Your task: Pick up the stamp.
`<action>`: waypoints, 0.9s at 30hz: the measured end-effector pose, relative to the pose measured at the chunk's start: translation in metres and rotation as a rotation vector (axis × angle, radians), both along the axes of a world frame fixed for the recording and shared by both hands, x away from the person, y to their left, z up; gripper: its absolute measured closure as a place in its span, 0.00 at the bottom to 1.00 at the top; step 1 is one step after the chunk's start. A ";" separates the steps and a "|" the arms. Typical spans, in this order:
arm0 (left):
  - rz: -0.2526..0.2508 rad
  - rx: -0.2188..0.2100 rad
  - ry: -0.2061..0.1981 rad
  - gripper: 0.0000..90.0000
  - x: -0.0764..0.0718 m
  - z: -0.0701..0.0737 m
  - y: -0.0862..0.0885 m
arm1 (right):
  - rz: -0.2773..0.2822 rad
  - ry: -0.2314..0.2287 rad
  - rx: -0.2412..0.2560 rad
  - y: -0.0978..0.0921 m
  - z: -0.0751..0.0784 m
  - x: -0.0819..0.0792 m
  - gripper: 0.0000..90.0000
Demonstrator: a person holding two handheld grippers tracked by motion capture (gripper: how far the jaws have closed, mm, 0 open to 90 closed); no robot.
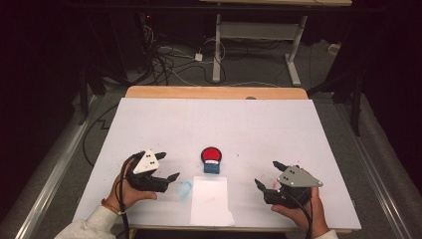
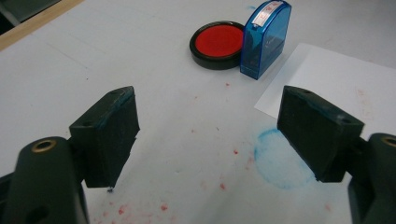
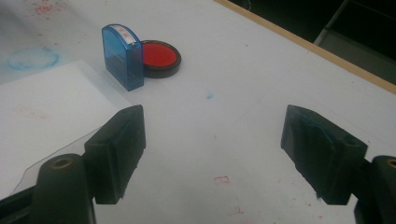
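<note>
High view: left gripper (image 1: 167, 166) and right gripper (image 1: 266, 174) both hovering spread, empty. Blue stamp (image 2: 265, 38) standing upper centre, looking light, rigid, slick plastic; best pinching across flat sides.

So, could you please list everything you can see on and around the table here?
stamp: 1, blue, upright mid-table, beside the ink pad
ink pad: 1, red in a black rim, open, just behind the stamp
paper: 1 sheet, white, near edge, in front of the stamp
blue ring stain: 1, left of the paper
table: 1, white top, wooden far edge
desk frame: 1, grey, on the floor behind
cables: several, on the floor behind
left gripper: 1, black, open, empty
right gripper: 1, black, open, empty
</note>
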State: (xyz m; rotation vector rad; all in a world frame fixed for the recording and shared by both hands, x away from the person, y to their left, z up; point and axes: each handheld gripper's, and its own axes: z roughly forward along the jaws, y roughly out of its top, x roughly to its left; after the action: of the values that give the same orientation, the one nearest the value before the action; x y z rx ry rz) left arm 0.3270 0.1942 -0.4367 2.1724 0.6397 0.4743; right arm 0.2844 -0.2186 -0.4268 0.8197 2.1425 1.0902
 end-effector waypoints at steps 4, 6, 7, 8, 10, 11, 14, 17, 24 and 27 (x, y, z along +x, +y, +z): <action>-0.011 0.009 0.005 0.22 0.004 0.002 -0.004 | -0.001 0.004 -0.003 0.000 -0.001 0.000 0.25; -0.024 0.006 0.007 0.22 0.006 0.003 -0.006 | 0.002 0.004 -0.009 0.000 -0.001 0.001 0.25; -0.025 0.010 0.007 0.22 0.008 0.004 -0.007 | 0.000 0.004 -0.009 0.000 -0.001 0.001 0.25; -0.031 0.013 0.011 0.22 0.009 0.004 -0.008 | 0.000 0.006 -0.009 -0.001 -0.001 0.001 0.25; -0.045 0.010 0.018 0.22 0.012 0.006 -0.010 | 0.000 0.012 -0.011 -0.001 -0.002 0.001 0.25; -0.049 0.015 0.020 0.23 0.013 0.007 -0.012 | 0.000 0.012 -0.013 -0.001 -0.002 0.001 0.25; -0.070 0.015 0.032 0.23 0.017 0.008 -0.015 | 0.002 0.017 -0.016 0.000 -0.003 0.001 0.25; -0.096 0.023 0.053 0.23 0.022 0.008 -0.020 | 0.003 0.024 -0.018 0.000 -0.004 0.002 0.25; -0.154 0.063 0.067 0.23 0.034 0.009 -0.035 | 0.002 0.033 -0.029 0.000 -0.007 0.002 0.25; -0.183 0.078 0.074 0.23 0.038 0.009 -0.043 | 0.001 0.035 -0.029 0.000 -0.007 0.003 0.25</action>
State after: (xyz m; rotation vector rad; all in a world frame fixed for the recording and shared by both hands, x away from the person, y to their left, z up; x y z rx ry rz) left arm 0.3650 0.1514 -0.4275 2.3052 0.4633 0.3282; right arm 0.2870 -0.2187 -0.4337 0.8298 2.1825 1.0496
